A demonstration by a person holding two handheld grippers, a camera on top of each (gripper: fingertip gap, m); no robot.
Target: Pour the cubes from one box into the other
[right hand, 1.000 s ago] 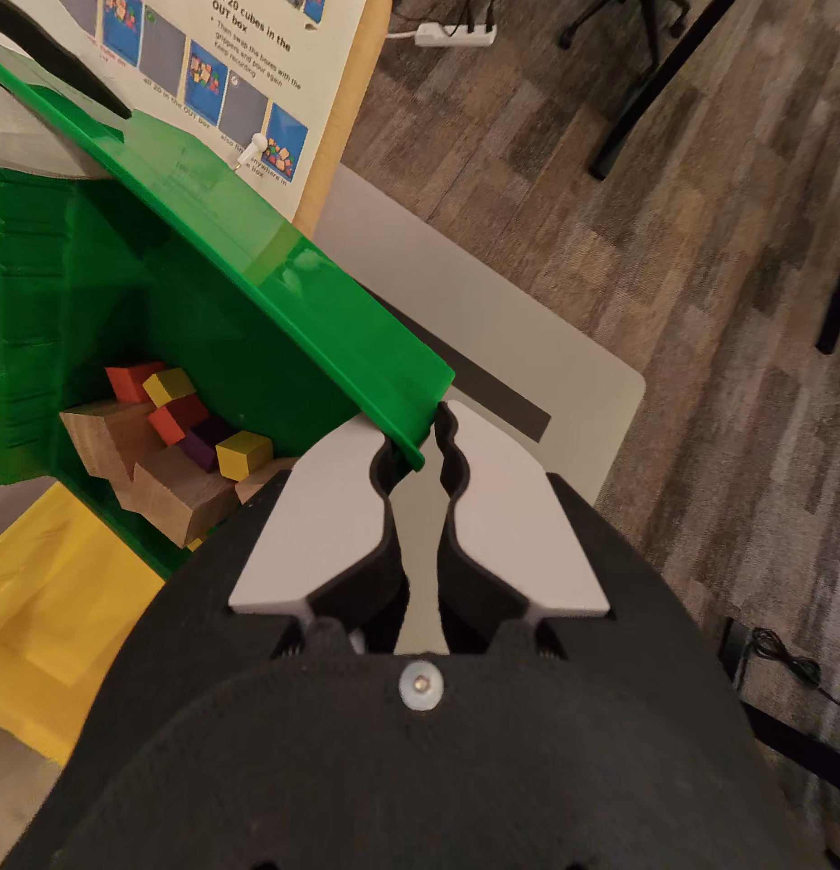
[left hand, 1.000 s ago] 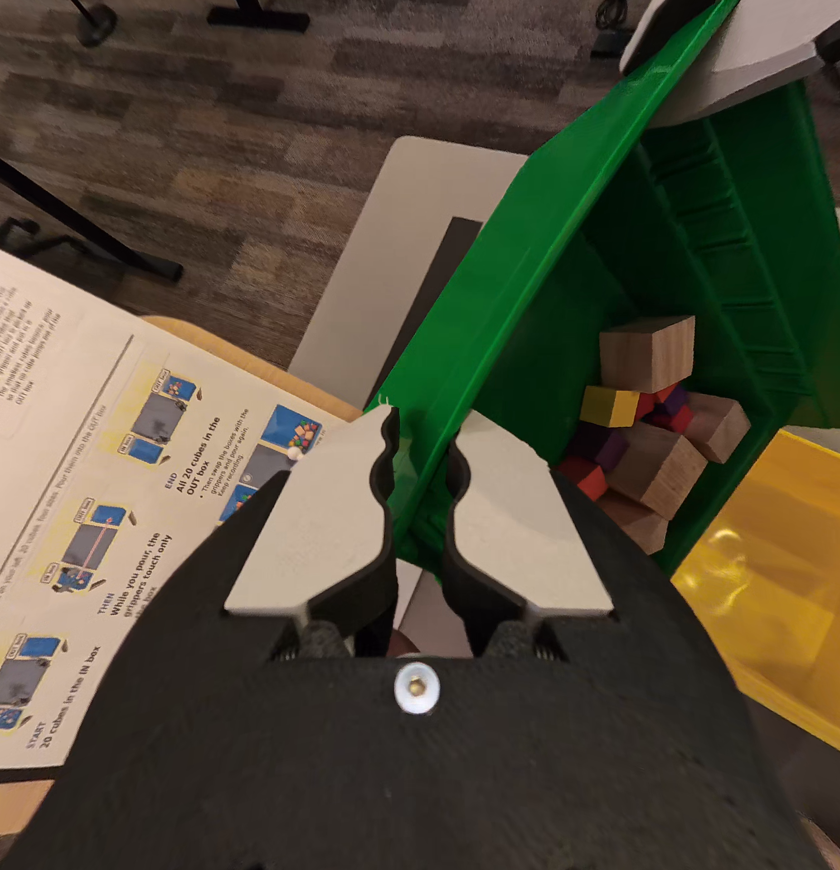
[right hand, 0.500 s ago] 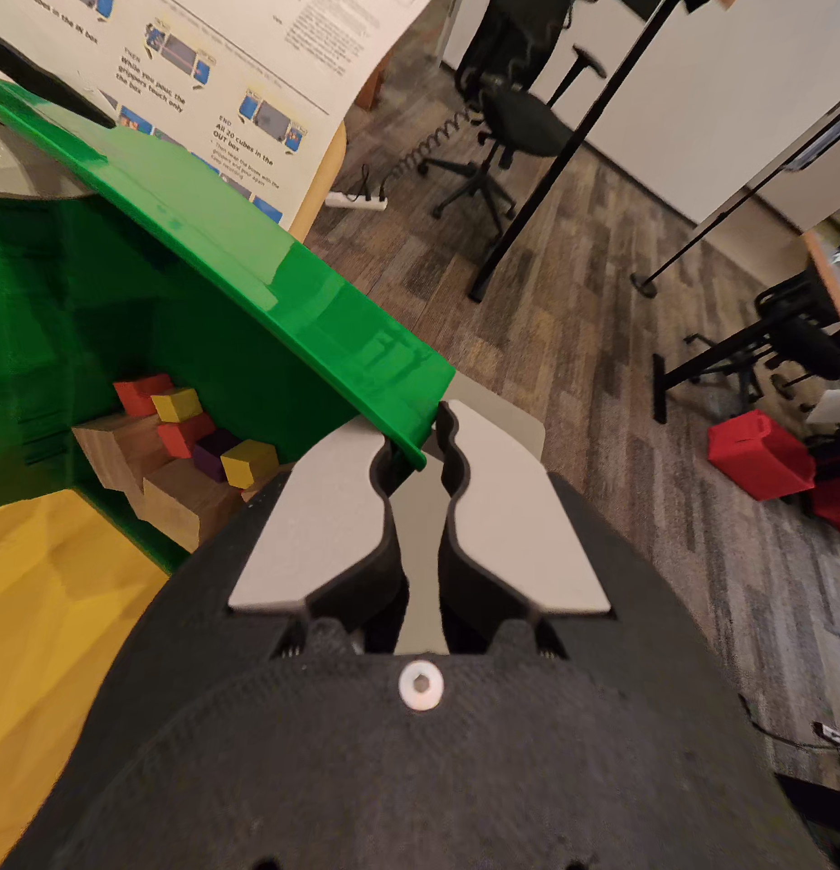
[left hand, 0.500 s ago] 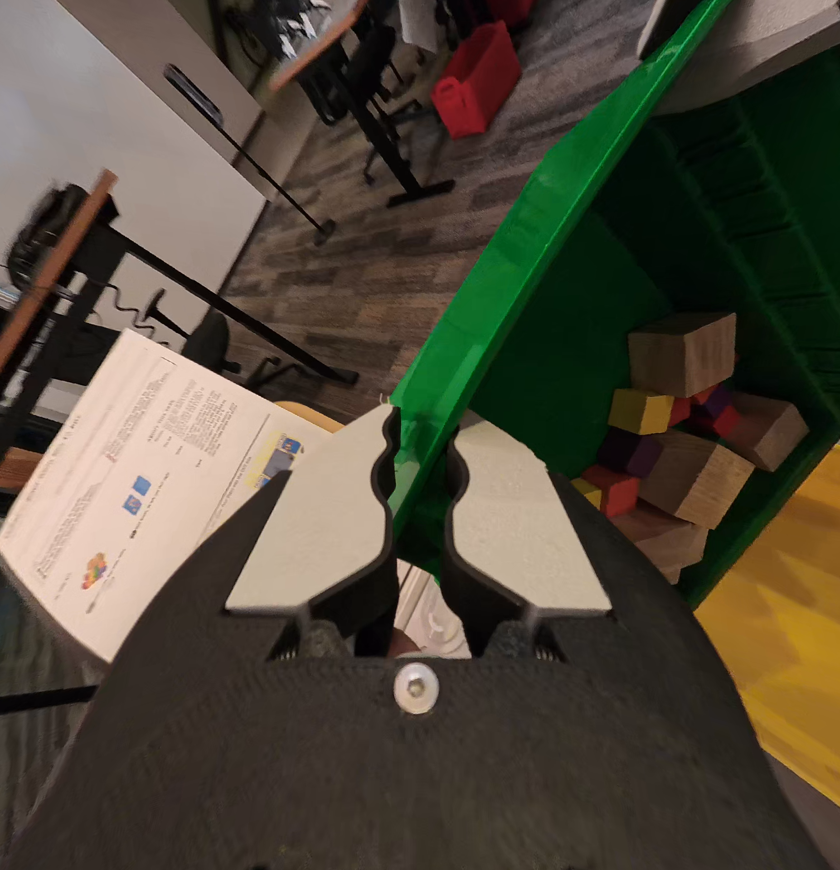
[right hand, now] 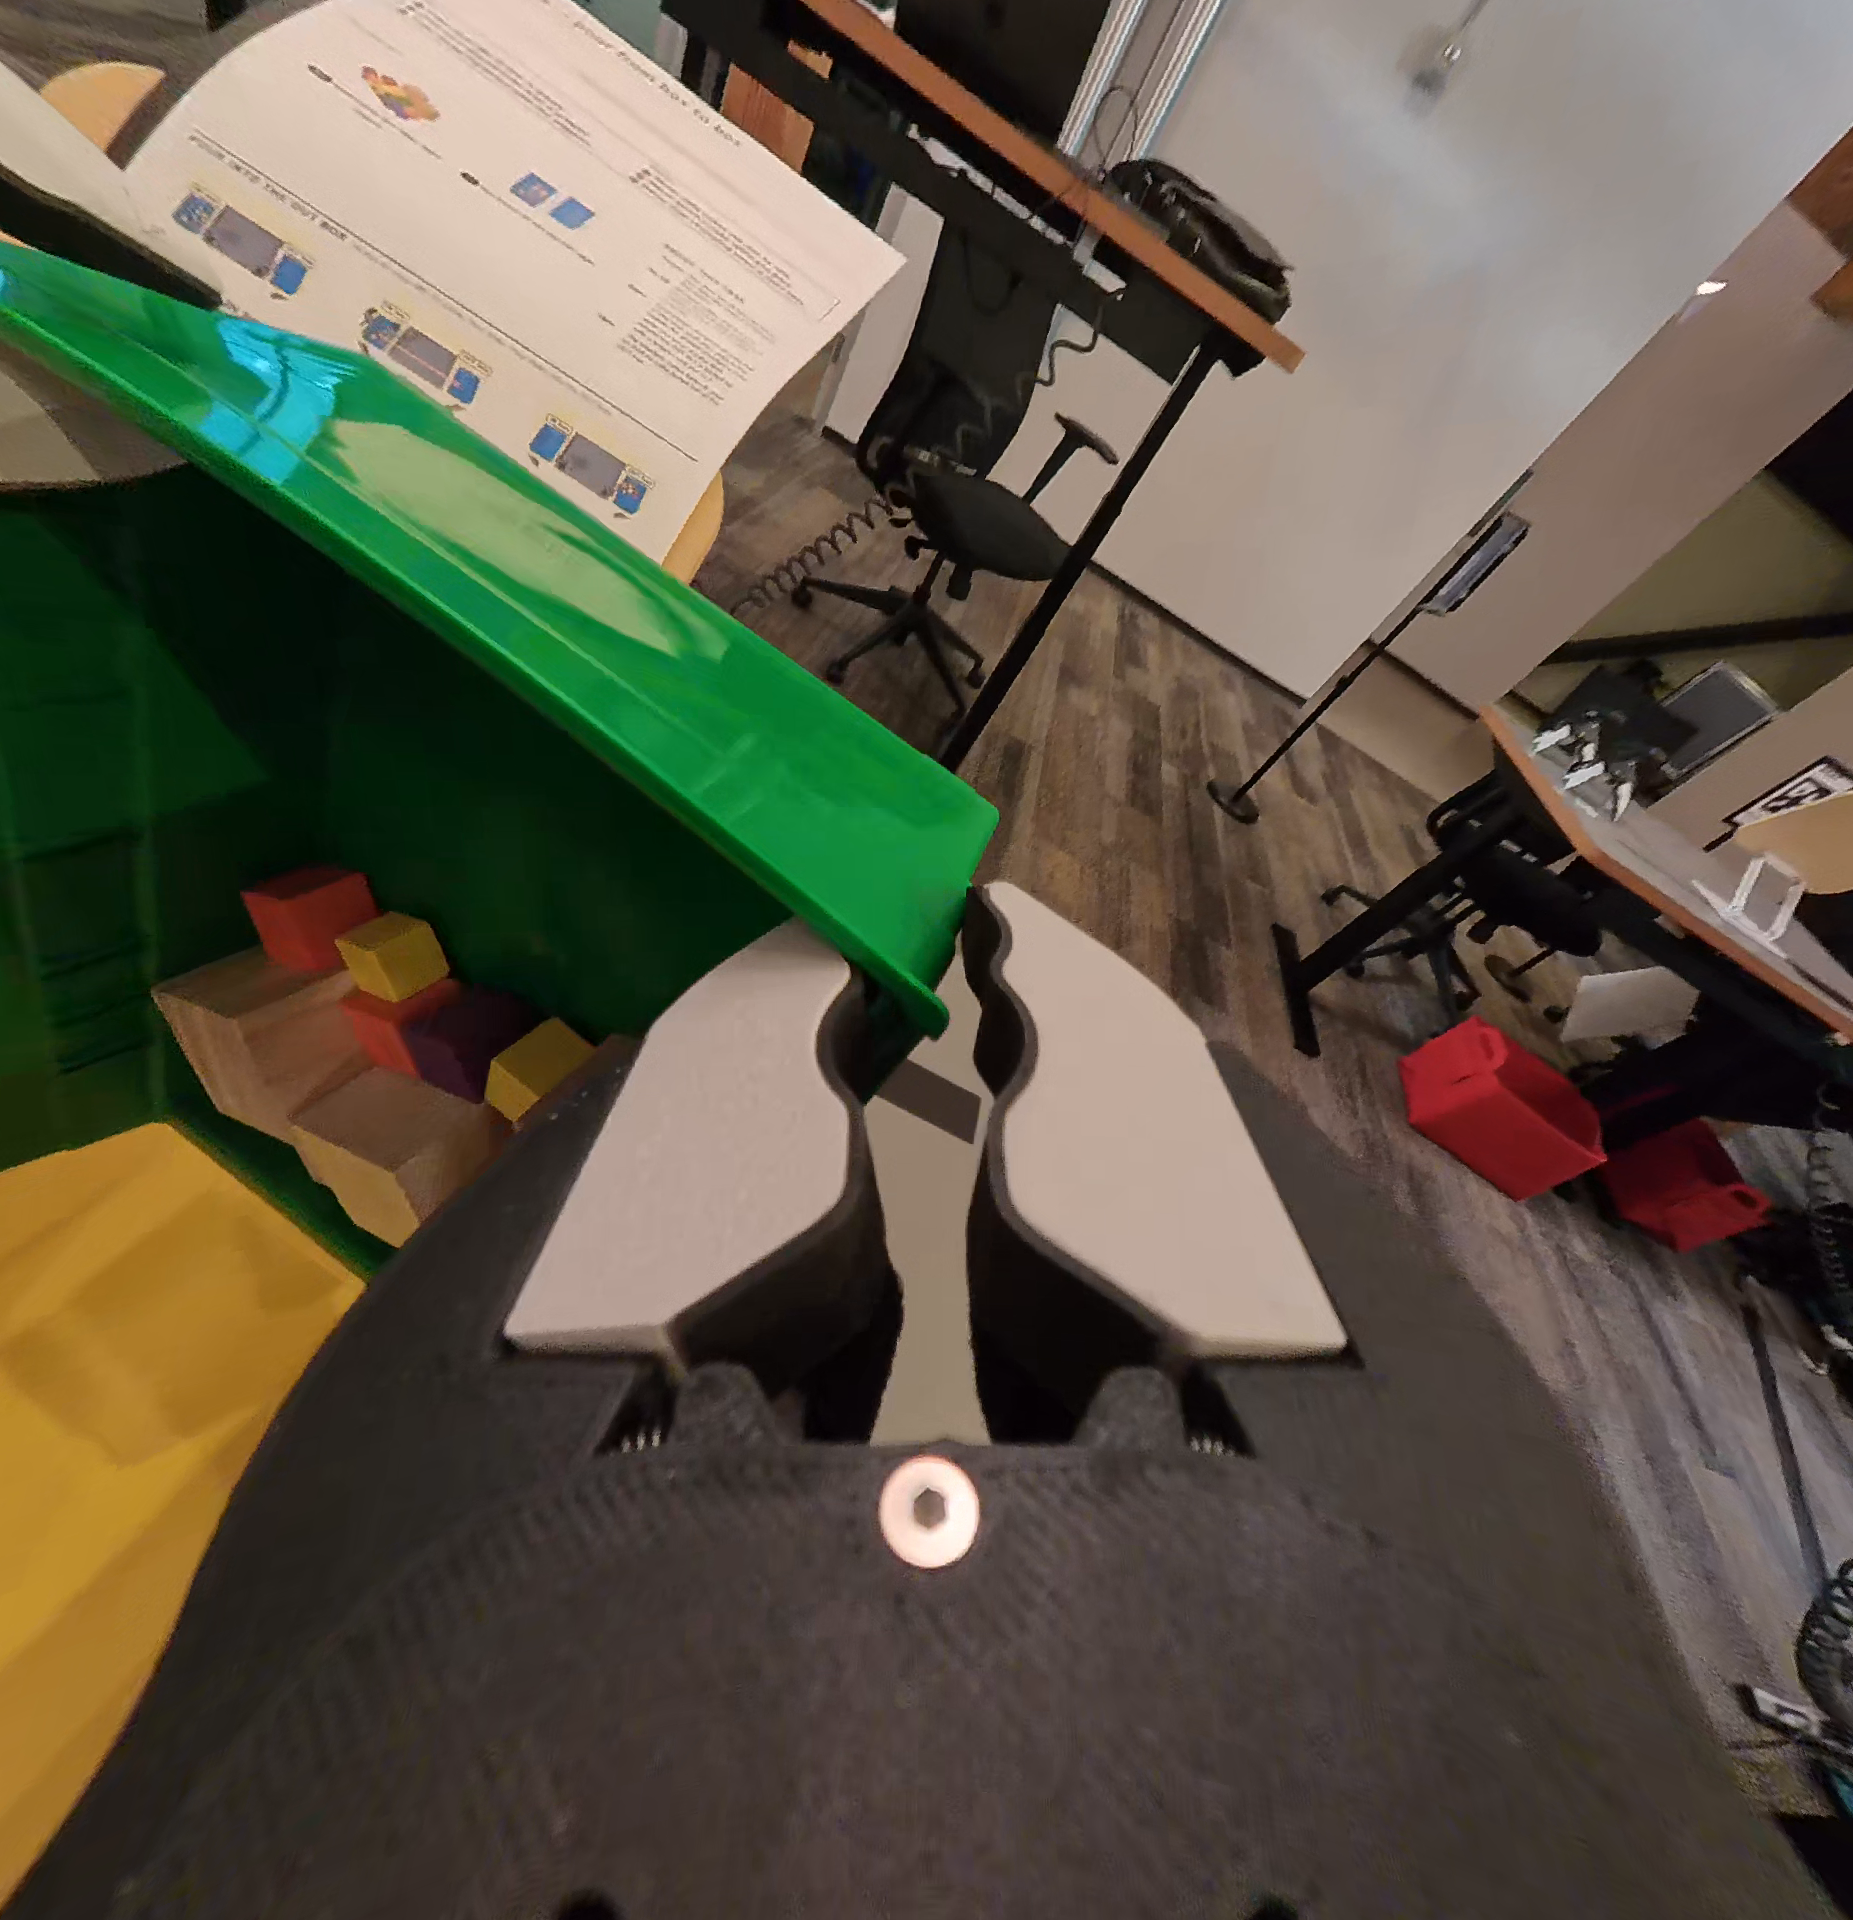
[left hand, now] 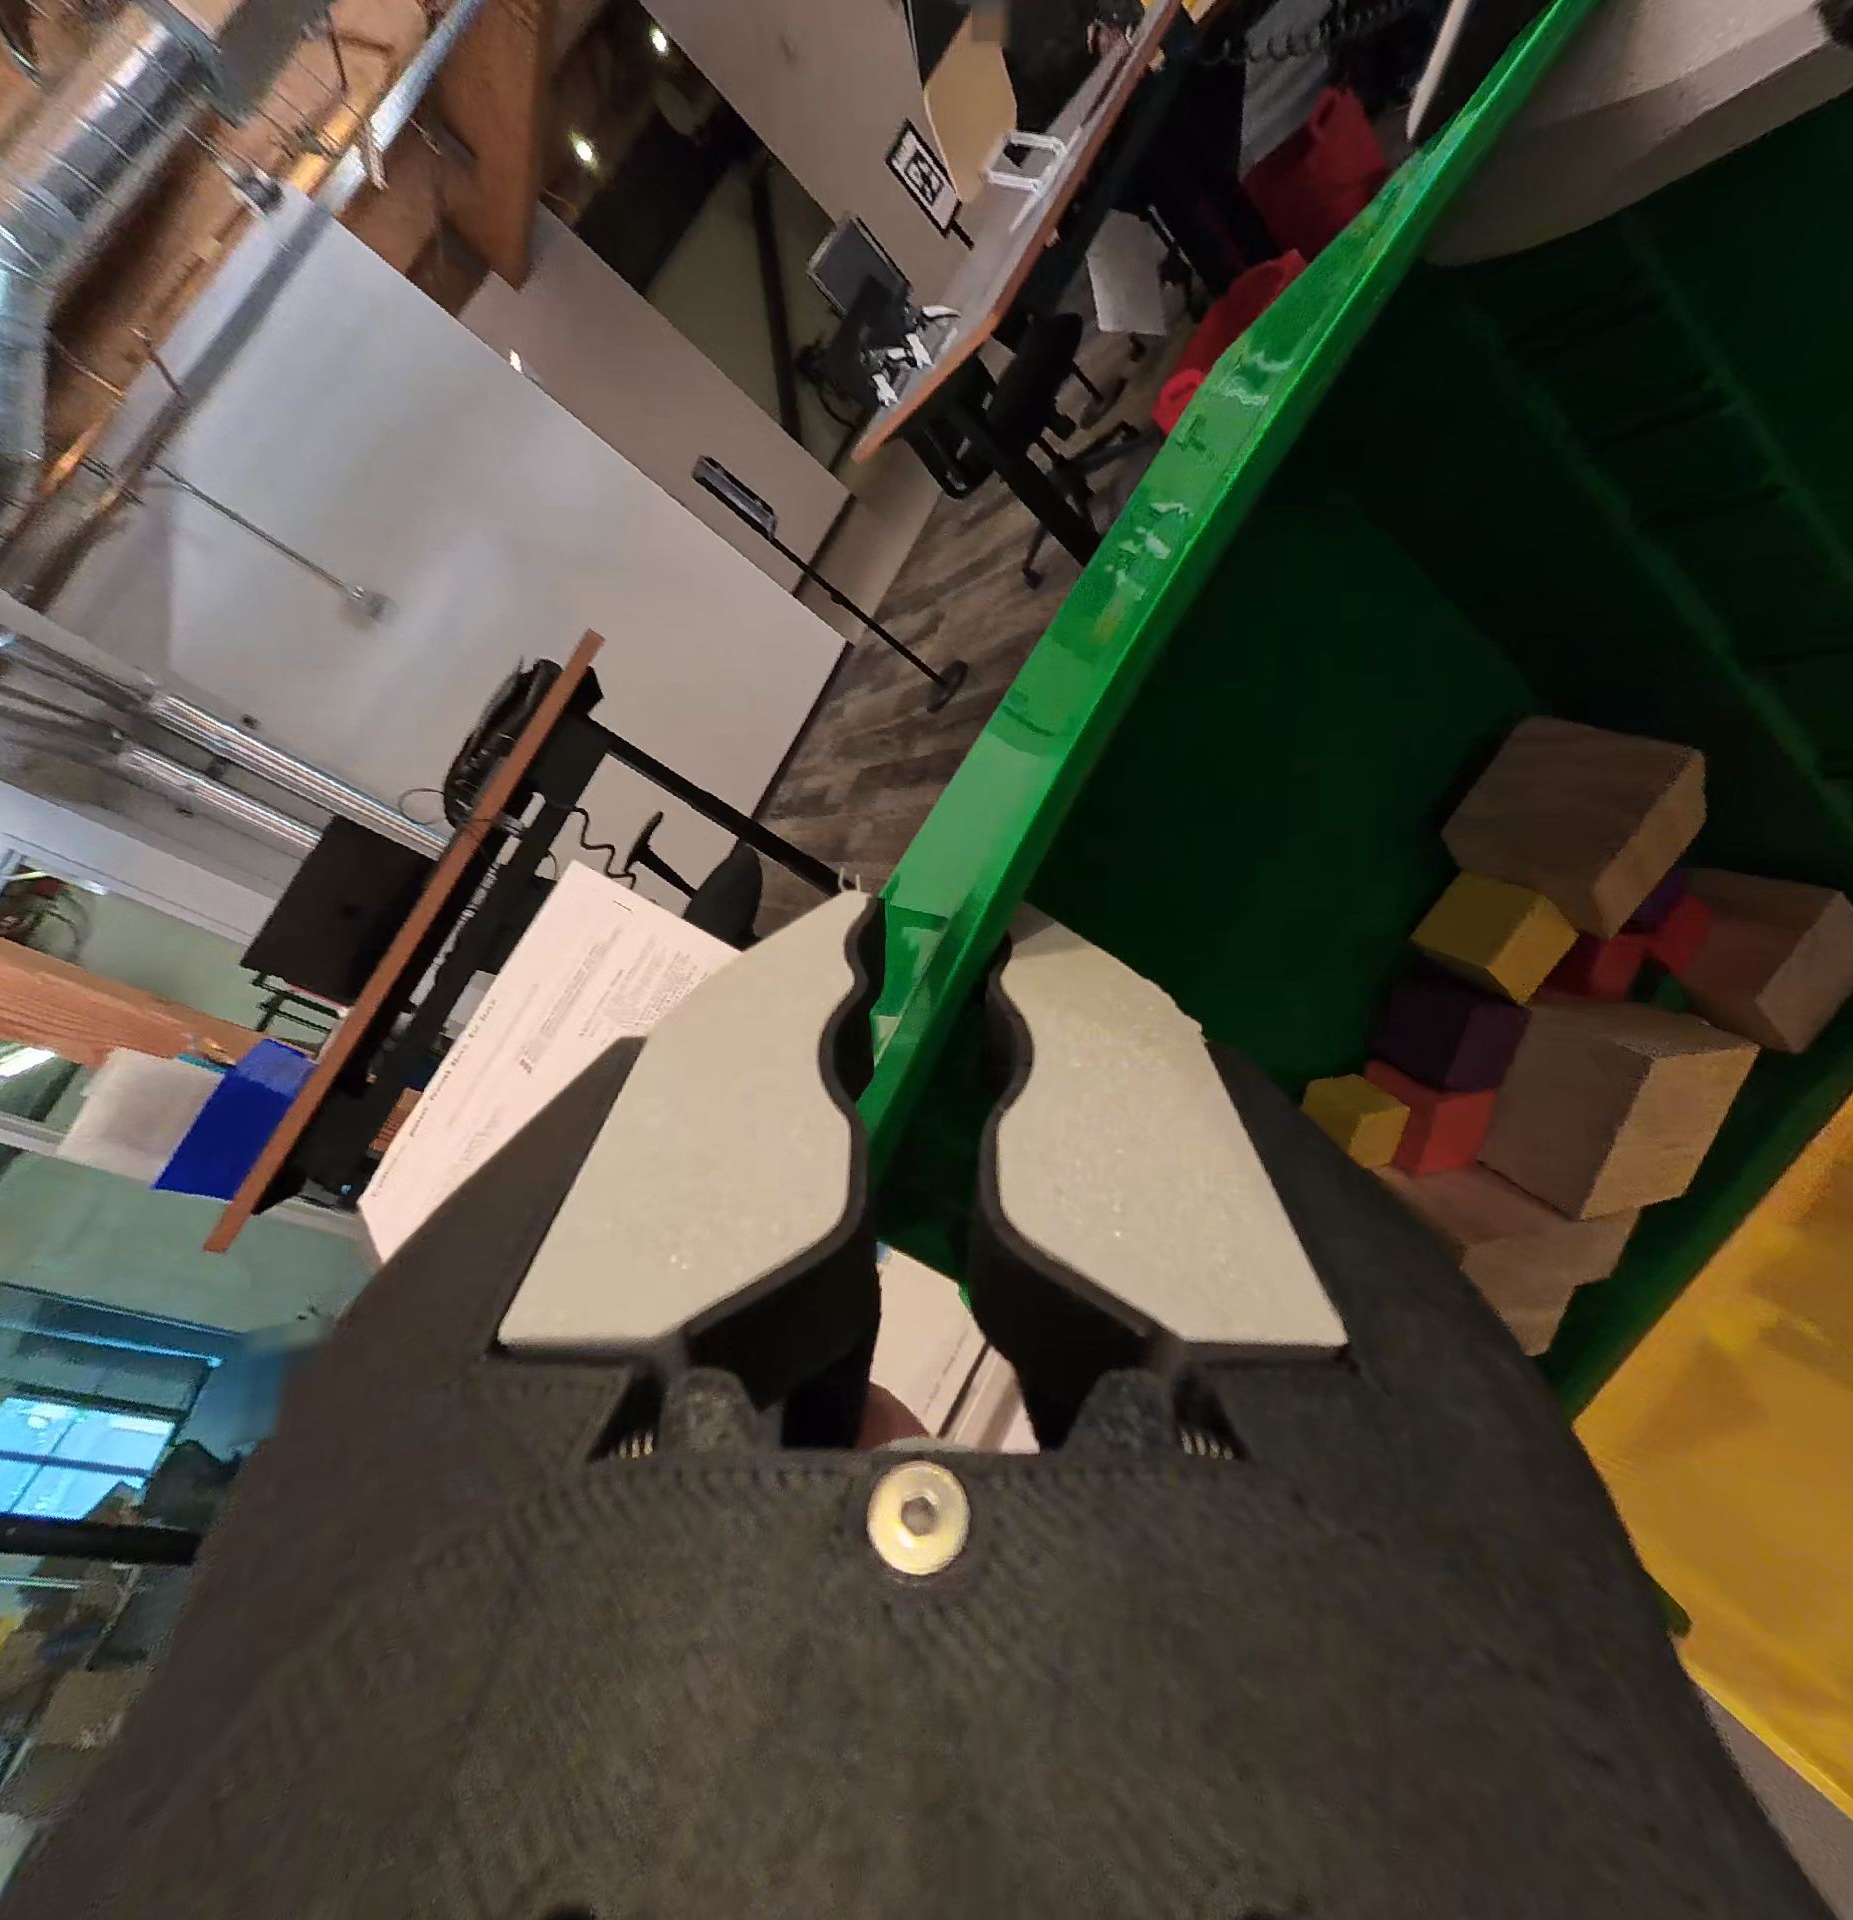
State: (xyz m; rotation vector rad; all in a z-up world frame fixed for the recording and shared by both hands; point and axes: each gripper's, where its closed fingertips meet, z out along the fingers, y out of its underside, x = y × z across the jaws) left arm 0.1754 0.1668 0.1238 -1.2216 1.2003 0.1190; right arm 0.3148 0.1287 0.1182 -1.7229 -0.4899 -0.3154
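Note:
A green box (left hand: 1265,644) is held in the air, tipped steeply. My left gripper (left hand: 927,935) is shut on its rim at one end. My right gripper (right hand: 927,935) is shut on the rim (right hand: 589,644) at the other end. Wooden, yellow, red and purple cubes (left hand: 1587,1039) are piled in the box's lower corner; they also show in the right wrist view (right hand: 382,1039). A yellow box (left hand: 1753,1455) lies right under the green box's lower edge, also seen in the right wrist view (right hand: 101,1403). The other gripper's grey finger (left hand: 1628,156) shows at the rim's far end.
A printed instruction sheet (right hand: 548,239) lies on the wooden table behind the green box. Desks, black office chairs (right hand: 953,540) and red bins (right hand: 1493,1112) stand on the floor beyond. A grey mat with a dark stripe (right hand: 927,1112) lies below.
Both grippers have tilted upward with the green box, so the views swung from the floor to the room. The cubes have slid lower toward the box's edge over the yellow box.

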